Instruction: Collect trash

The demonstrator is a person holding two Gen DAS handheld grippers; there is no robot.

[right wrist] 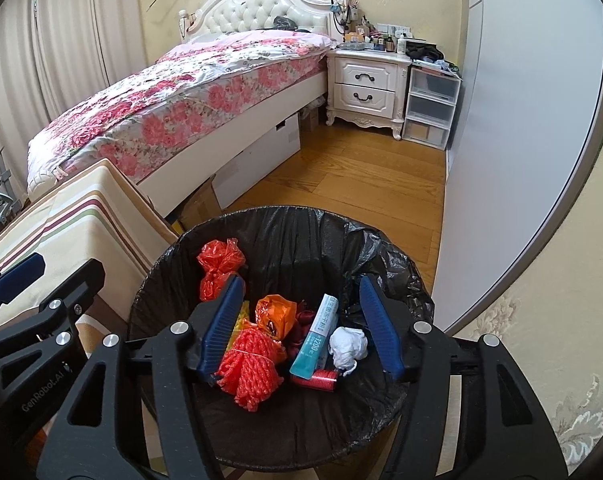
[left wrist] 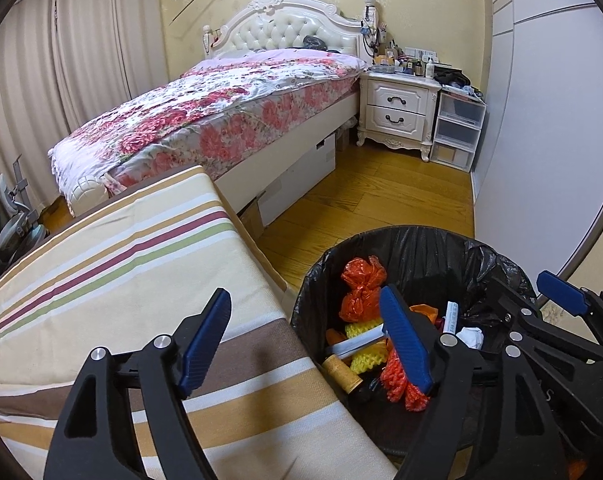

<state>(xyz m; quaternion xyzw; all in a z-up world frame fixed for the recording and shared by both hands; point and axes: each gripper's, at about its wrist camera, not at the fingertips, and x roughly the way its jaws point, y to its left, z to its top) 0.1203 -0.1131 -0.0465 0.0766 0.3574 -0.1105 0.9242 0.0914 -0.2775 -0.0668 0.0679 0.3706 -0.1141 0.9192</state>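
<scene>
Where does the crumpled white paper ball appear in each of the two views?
Left wrist view: the white paper ball lies in the bin's right part, lower right of the picture, just right of the left hand-held gripper's right finger.
Right wrist view: the ball lies in the lower middle, between the right hand-held gripper's open fingers, beside the teal packet.
Shared landmark: the black-lined trash bin.

Both wrist cameras look steeply down and forward, close above the black-lined bin [right wrist: 285, 240]; the left one sits leftward over the striped cloth [left wrist: 141, 248]; both share bin [left wrist: 421, 248], bed [left wrist: 205, 120] and nightstand [right wrist: 365, 84]
</scene>
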